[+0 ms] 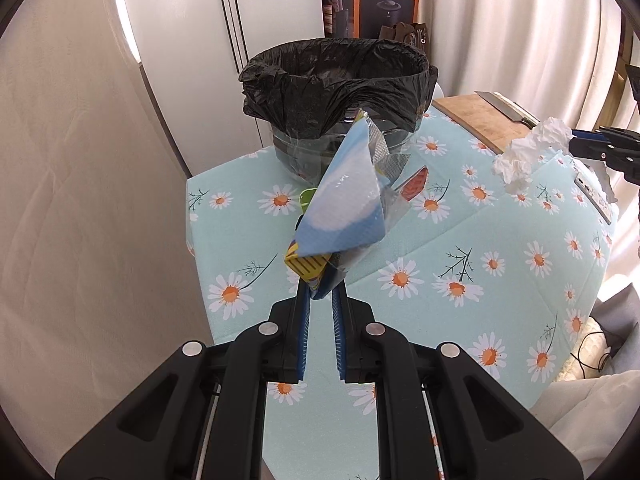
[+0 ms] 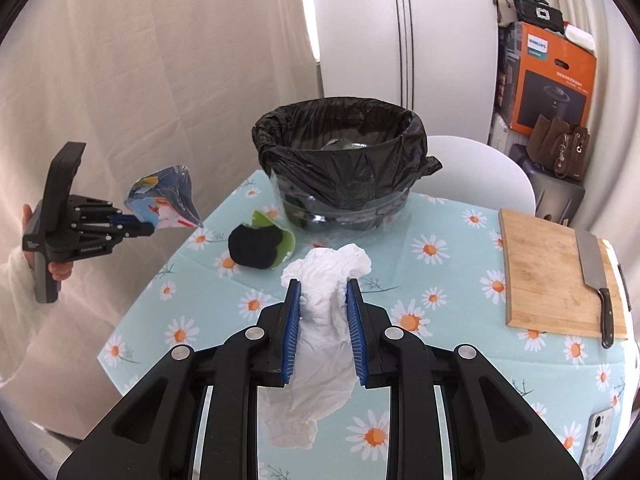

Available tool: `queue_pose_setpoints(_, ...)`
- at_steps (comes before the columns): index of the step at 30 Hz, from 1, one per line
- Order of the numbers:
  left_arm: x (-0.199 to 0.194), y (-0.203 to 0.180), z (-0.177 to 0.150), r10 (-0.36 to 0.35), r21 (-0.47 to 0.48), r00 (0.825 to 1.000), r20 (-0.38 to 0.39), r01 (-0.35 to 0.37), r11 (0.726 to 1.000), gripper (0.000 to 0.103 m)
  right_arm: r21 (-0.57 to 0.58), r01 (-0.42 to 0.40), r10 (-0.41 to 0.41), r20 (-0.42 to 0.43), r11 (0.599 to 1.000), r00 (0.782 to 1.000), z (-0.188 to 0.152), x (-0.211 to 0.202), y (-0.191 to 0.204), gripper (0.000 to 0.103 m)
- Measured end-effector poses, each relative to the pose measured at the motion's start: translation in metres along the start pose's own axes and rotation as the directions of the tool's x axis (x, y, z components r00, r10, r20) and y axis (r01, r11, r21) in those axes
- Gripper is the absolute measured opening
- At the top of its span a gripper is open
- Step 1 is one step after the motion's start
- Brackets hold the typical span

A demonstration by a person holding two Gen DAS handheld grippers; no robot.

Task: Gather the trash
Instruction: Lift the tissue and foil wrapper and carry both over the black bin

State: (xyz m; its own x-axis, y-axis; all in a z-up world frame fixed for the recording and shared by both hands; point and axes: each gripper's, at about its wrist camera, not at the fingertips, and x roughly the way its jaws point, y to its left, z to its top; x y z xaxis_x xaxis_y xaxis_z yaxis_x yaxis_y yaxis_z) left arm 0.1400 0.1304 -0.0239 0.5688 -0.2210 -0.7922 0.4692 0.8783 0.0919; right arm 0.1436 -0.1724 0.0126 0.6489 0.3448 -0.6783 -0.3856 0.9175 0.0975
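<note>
Tilting both tongs downward above the desk [image 2: 460,280], we pinch a wrapper [image 1: 344,208] in the left tongs [image 1: 320,292] and tissue [image 2: 324,312] in the right tongs [image 2: 323,292]; the black-lined bin [image 2: 340,160] sits at twelve o'clock.

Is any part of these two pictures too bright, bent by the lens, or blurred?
Left wrist view: the window light at the right washes out the curtain, and the lens bends the table edge into a curve. Right wrist view: light is more even, the cutting board edges bow, the corners are dark. Both views are sharp, without motion blur.
</note>
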Motion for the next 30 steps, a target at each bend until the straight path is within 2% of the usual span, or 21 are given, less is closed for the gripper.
queue_pose_setpoints(5, -0.008, -0.003, 0.020, 0.041, 0.014, 0.999, 0.023, -0.042, 0.999, 0.012, -0.039, 0.024, -0.022, 0.038, 0.999, 0.999, 0.022, -0.009, -0.017, 0.021)
queue_pose_setpoints(10, -0.016, -0.009, 0.043, 0.068, 0.000, 0.997, 0.035, -0.068, 0.998, 0.012, -0.066, 0.012, -0.007, 0.084, 0.998, 0.996, 0.049, -0.017, -0.035, 0.021)
queue_pose_setpoints(15, -0.026, -0.022, 0.061, 0.082, -0.010, 0.995, 0.054, -0.082, 0.997, 0.012, -0.092, -0.024, 0.037, 0.143, 0.995, 0.989, 0.073, -0.024, -0.049, 0.021)
queue_pose_setpoints(23, -0.039, -0.043, 0.081, 0.175, -0.020, 0.981, 0.082, -0.174, 0.985, 0.012, -0.163, -0.111, 0.144, 0.207, 0.980, 0.968, 0.103, -0.030, -0.060, 0.021)
queue_pose_setpoints(30, -0.045, -0.055, 0.096, 0.196, -0.044, 0.974, 0.109, -0.193, 0.980, 0.012, -0.236, -0.145, 0.203, 0.242, 0.961, 0.949, 0.122, -0.034, -0.064, 0.021)
